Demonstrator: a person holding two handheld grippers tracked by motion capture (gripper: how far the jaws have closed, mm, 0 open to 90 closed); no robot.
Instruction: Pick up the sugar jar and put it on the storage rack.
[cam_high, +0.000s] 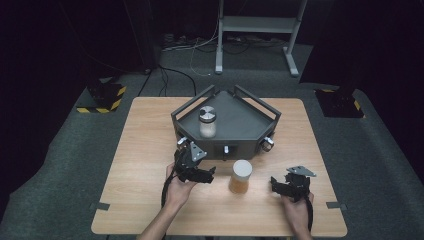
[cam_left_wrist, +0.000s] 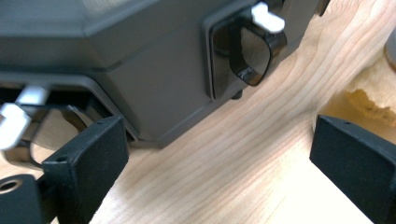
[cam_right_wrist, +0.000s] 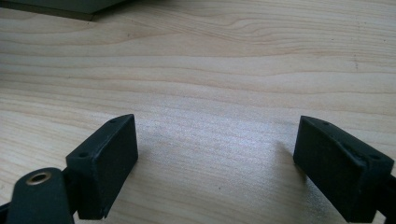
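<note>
A dark grey five-sided tray (cam_high: 250, 125) with rails stands in the middle of the wooden table. Inside it is an upright jar with a silver lid (cam_high: 207, 122). A second jar (cam_high: 241, 176), beige-lidded with amber contents, stands on the table just in front of the tray. My left gripper (cam_high: 197, 167) is at the tray's front left, left of that jar. Its jaws are open over bare wood (cam_left_wrist: 219, 158), facing the tray's front wall (cam_left_wrist: 140, 60) and a recessed latch (cam_left_wrist: 243, 51). My right gripper (cam_high: 282, 186) is right of the jar, open over bare wood (cam_right_wrist: 217, 158).
Metal knobs (cam_high: 268, 143) stick out of the tray's front corners. White tabs (cam_left_wrist: 267, 17) sit by the latch recesses. The beige-lidded jar's edge (cam_left_wrist: 373, 98) lies just beyond my left gripper's right jaw. Beyond the table, a metal stand (cam_high: 257, 30) and cables are on the floor.
</note>
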